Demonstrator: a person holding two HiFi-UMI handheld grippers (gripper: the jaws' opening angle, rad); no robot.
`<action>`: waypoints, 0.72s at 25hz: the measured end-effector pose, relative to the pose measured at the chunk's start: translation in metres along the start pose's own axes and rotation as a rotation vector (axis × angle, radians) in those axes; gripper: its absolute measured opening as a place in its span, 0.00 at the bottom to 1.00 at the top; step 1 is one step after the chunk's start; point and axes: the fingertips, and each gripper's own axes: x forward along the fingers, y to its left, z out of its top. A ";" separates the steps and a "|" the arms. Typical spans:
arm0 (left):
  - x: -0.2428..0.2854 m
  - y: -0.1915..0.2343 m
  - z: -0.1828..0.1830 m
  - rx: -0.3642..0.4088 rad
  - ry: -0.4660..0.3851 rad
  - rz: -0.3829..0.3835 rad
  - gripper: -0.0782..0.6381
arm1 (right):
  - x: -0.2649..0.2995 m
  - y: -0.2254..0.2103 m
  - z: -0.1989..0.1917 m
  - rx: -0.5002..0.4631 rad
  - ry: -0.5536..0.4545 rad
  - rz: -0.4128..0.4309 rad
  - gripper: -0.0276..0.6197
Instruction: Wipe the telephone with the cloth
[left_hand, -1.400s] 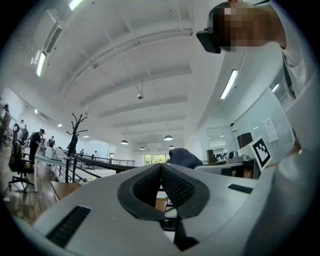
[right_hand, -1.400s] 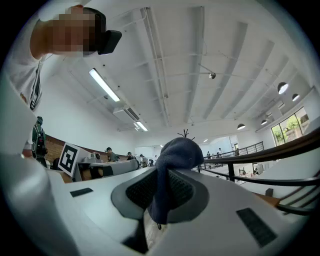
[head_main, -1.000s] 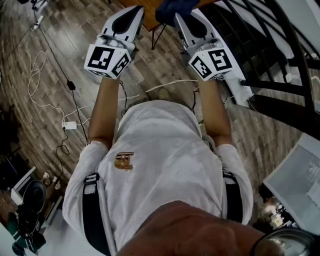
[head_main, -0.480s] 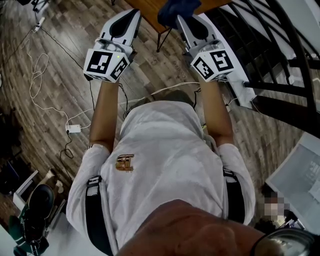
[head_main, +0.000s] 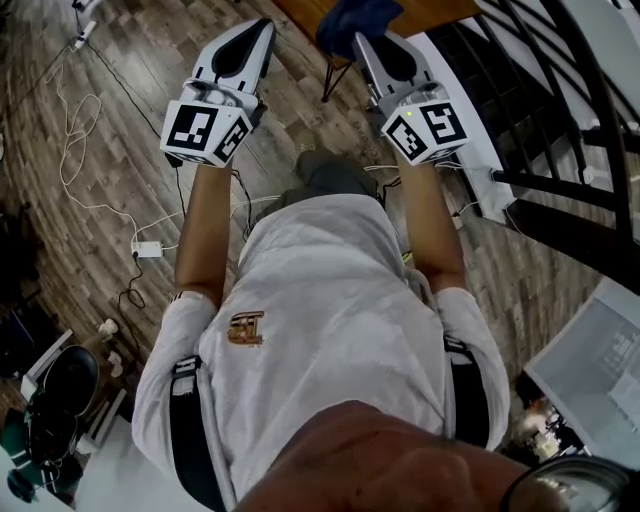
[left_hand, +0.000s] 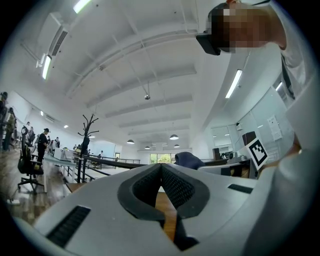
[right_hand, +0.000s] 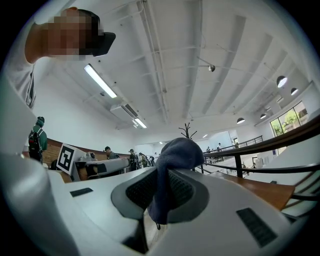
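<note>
In the head view both grippers are held out in front of the person's chest, over the wooden floor. My right gripper (head_main: 365, 42) is shut on a dark blue cloth (head_main: 352, 18), which bunches up above its tips by the edge of a brown table (head_main: 425, 10). In the right gripper view the cloth (right_hand: 172, 160) hangs pinched between the jaws. My left gripper (head_main: 256, 35) is shut and holds nothing; in the left gripper view its pads (left_hand: 172, 186) meet at the tip. No telephone shows in any view.
A black stair railing (head_main: 560, 120) and a white ledge (head_main: 480, 170) run along the right. White cables (head_main: 75, 140) and a power adapter (head_main: 147, 248) lie on the floor at left. A dark table leg (head_main: 335, 72) stands between the grippers. A black chair (head_main: 55, 395) sits at lower left.
The floor has slid down the head view and the table edge has come nearer as the person steps forward. Both grippers stay shut, the cloth still in the right one.
</note>
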 end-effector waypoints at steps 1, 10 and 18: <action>0.000 -0.002 0.002 0.007 0.001 0.004 0.13 | -0.001 -0.001 0.003 0.000 -0.006 0.005 0.14; 0.047 0.056 -0.013 0.029 0.015 0.019 0.13 | 0.067 -0.040 -0.005 -0.011 -0.026 0.049 0.14; 0.131 0.157 -0.042 0.031 0.046 0.023 0.13 | 0.171 -0.113 -0.023 -0.008 -0.009 0.031 0.14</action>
